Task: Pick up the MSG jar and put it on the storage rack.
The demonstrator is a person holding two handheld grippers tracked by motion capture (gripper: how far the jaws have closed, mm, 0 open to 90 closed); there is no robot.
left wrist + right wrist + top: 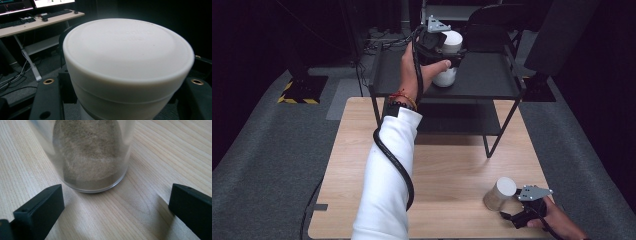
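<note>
Two tongs differ: left tongs clamp the white container over the black shelf, while right tongs, standing apart, face the upright jar near the desk's right front corner.

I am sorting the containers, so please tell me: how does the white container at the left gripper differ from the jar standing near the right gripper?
The white container is on the black shelf unit; the jar stands on the wooden table. The left gripper is closed around the white container; the right gripper is open, apart from the jar. The container is opaque; the jar has clear walls and holds brownish powder. Both are round.
</note>
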